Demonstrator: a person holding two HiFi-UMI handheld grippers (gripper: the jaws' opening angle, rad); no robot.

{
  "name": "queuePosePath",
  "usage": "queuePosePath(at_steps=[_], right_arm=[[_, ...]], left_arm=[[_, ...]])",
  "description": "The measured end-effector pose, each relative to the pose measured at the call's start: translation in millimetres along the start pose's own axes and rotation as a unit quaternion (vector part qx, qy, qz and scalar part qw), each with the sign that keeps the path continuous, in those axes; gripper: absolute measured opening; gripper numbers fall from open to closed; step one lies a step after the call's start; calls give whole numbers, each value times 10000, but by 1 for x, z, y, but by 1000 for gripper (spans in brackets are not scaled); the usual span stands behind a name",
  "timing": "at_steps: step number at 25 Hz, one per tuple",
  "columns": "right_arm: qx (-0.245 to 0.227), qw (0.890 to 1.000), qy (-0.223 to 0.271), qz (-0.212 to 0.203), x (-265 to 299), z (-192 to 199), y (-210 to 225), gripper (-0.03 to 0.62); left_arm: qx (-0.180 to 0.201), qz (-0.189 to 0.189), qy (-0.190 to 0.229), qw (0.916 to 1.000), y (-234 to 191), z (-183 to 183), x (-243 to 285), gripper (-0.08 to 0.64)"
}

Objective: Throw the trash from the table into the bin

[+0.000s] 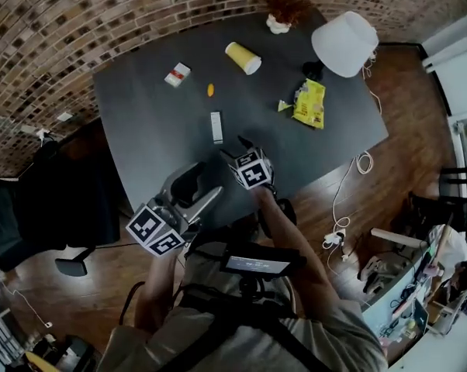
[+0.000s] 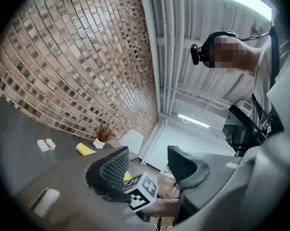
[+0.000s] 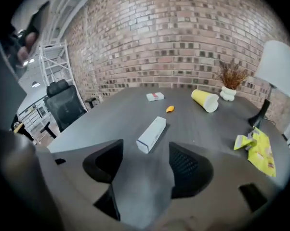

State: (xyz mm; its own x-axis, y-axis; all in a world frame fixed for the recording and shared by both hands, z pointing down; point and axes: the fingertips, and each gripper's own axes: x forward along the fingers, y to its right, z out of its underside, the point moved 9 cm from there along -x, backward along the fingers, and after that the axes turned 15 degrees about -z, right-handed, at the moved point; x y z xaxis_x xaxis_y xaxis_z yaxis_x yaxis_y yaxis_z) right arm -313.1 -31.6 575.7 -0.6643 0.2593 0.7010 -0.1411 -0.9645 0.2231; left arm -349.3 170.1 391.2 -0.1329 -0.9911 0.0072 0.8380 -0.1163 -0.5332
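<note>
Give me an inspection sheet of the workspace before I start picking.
Surface: dark table, mostly bare.
Job's things: white box, yellow cup on its side, red-and-white pack, orange scrap, yellow snack bag. Bin: nothing seen.
Clutter: white lamp, dried plant in a pot.
Grippers: left gripper open, empty; right gripper open, empty, facing the white box.
Cables: white cable on the floor beside the table.
Surroundings: brick wall, office chair, wooden floor.
</note>
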Motion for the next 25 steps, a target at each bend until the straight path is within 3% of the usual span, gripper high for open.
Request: queuePosePath(at_steps=[6,8,11,15,17,21,25], right_arm=[[391,9972,-629,126,78,-21,22,307],[549,9959,-720,40,93,-21,25,270],[518,9945,-901,119,100,-20,29,167],[653,9940,-874,-51,81,-13,29,155],[781,9954,-498,-246,52,-3,22,156],[909,9905,902,-504,-49,29,1,156],[1126,9794,1674,64,-181,121,-21,155]], left_arm=[[-200,-270,-27,9994,-41,-5,-9,245],[-252,-308,-11,9992,-50,-7,-12,245],[-319,-299,-88,9990,-58,-5,-14,245],[-343,-115,-233,9991,-56,-2,-6,245],[-280,27,-363,9989,-47,2,2,245],[7,526,-675,9963,-14,10,26,244],[173,911,-910,9915,41,32,51,245]])
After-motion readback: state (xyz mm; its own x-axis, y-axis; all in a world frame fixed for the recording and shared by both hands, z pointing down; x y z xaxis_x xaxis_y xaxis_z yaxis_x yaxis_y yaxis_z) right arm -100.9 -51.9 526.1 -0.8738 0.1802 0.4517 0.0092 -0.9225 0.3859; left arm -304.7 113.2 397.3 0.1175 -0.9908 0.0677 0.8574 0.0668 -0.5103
